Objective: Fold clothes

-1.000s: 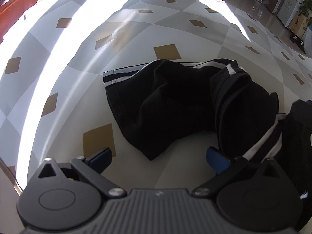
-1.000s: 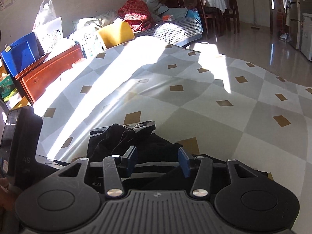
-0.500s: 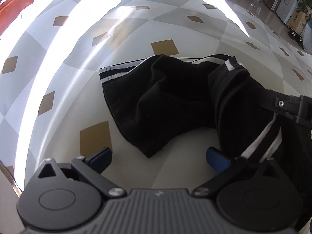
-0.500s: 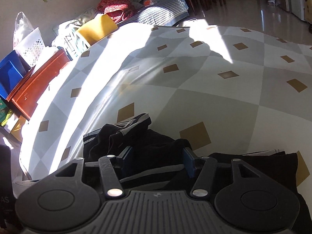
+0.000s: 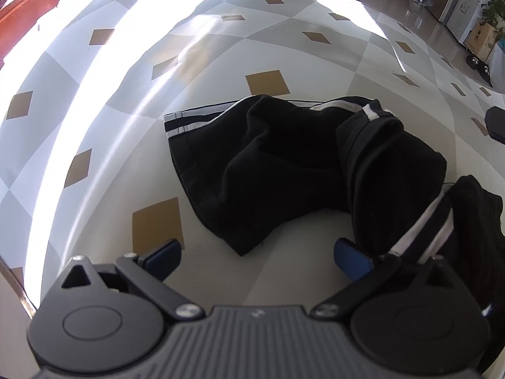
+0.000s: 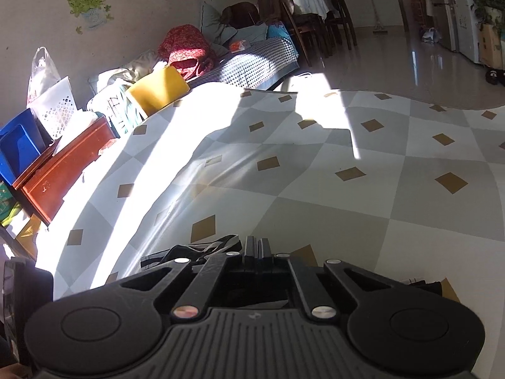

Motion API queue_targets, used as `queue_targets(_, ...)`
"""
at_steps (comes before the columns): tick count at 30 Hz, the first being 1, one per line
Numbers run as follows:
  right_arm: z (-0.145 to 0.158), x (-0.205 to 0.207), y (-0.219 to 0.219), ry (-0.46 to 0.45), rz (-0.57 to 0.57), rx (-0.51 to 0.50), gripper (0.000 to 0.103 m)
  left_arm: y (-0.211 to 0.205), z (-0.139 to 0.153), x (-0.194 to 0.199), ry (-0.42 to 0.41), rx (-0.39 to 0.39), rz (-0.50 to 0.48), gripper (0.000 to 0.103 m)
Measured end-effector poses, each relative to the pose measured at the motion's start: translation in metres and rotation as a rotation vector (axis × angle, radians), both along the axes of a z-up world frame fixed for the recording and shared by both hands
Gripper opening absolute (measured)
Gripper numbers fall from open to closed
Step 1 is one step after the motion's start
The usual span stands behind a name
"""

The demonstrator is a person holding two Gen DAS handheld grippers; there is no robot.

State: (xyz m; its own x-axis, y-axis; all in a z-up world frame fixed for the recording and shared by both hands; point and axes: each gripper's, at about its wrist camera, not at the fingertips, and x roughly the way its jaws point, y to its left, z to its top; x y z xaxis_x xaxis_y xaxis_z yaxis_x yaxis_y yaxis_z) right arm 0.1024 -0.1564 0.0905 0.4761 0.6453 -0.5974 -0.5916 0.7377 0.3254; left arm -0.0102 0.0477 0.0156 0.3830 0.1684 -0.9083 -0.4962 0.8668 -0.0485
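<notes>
Left gripper (image 5: 257, 257): jaws wide apart, blue pads either side of bare cloth, nothing between them. The right-hand pad sits just beside a fold of the black trousers (image 5: 284, 170), contact unclear.

Right gripper (image 6: 255, 248): jaws pressed fully together. Whether any fabric is pinched between them cannot be made out, since the gripper body hides what lies directly under the tips.

The trousers lie crumpled on the checked cover (image 5: 120, 117) (grey and white squares with small tan diamonds), just ahead of the left gripper. White side stripes show at the far edge and again at lower right, where the garment runs under the gripper body and out of frame. In the right wrist view only a strip of it peeks out around the closed tips.

A dark shape at the right edge of the left view is cut off, unidentifiable.

Farther off: strong sun bleaches the cover's left side. Beyond it a red-brown cabinet (image 6: 63, 170), blue bins (image 6: 19, 151), a yellow cushion (image 6: 157, 88), dining chairs (image 6: 315, 19).
</notes>
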Motion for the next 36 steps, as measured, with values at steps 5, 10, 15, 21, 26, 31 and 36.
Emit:
queue_targets(5, 0.004, -0.001, -0.010, -0.006, -0.013, -0.010, 0.004, -0.004, -0.001, -0.002, 0.003, -0.005, -0.015, 0.103)
queue_targets(10, -0.008, 0.001, -0.004, -0.030, -0.016, -0.109, 0.032, -0.004, -0.006, -0.003, 0.018, 0.004, -0.017, 0.103)
queue_targets(15, -0.028, 0.013, -0.008, 0.031, -0.039, -0.170, 0.042, -0.006, -0.007, -0.002, 0.023, 0.004, -0.018, 0.103)
queue_targets(21, -0.034, 0.024, -0.024, 0.089, -0.138, -0.174, 0.050, -0.010, -0.007, -0.003, 0.025, 0.009, -0.015, 0.103)
queue_targets(26, -0.043, 0.037, -0.036, 0.162, -0.206, -0.167, 0.056, -0.012, -0.005, -0.005, 0.019, 0.015, -0.003, 0.103)
queue_targets(31, -0.065, 0.042, -0.039, 0.246, -0.235, -0.198, 0.057, -0.018, -0.001, -0.006, 0.008, 0.032, 0.000, 0.103)
queue_targets(36, -0.067, 0.035, -0.031, 0.205, -0.183, -0.272, 0.058, -0.020, 0.001, -0.008, 0.003, 0.039, 0.009, 0.103)
